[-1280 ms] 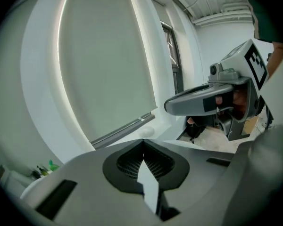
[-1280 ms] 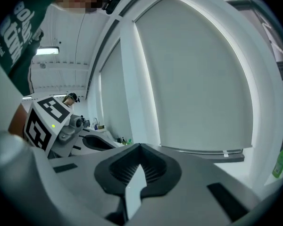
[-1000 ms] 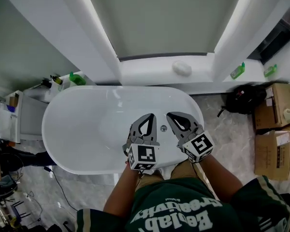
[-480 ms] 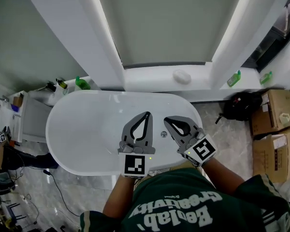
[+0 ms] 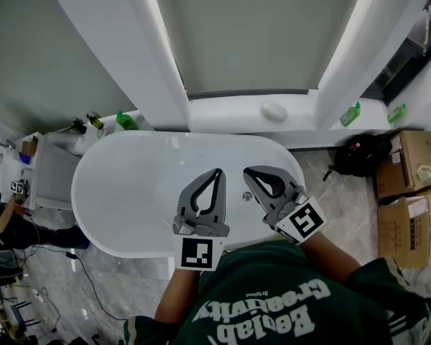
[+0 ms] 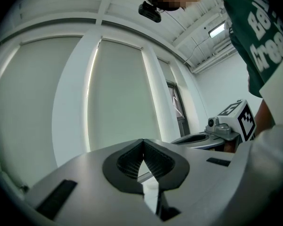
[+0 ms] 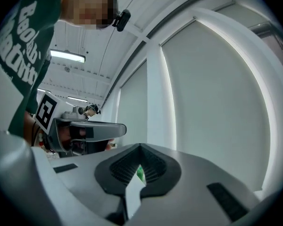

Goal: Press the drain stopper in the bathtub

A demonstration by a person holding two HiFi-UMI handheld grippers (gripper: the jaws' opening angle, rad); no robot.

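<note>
Left gripper (image 5: 216,172) and right gripper (image 5: 248,172) side by side, jaws of each pressed together

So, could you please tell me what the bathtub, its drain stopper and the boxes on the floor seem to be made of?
Bathtub: glossy white, likely acrylic or enamel, since highlights show on its surface. Drain stopper: small and silvery, probably chromed metal. Boxes: plain brown cardboard, matte, with folded flaps.

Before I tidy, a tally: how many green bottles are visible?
3 green bottles: one by the bathtub's left end, one on the right ledge, one farther right. More may be hidden.
</note>
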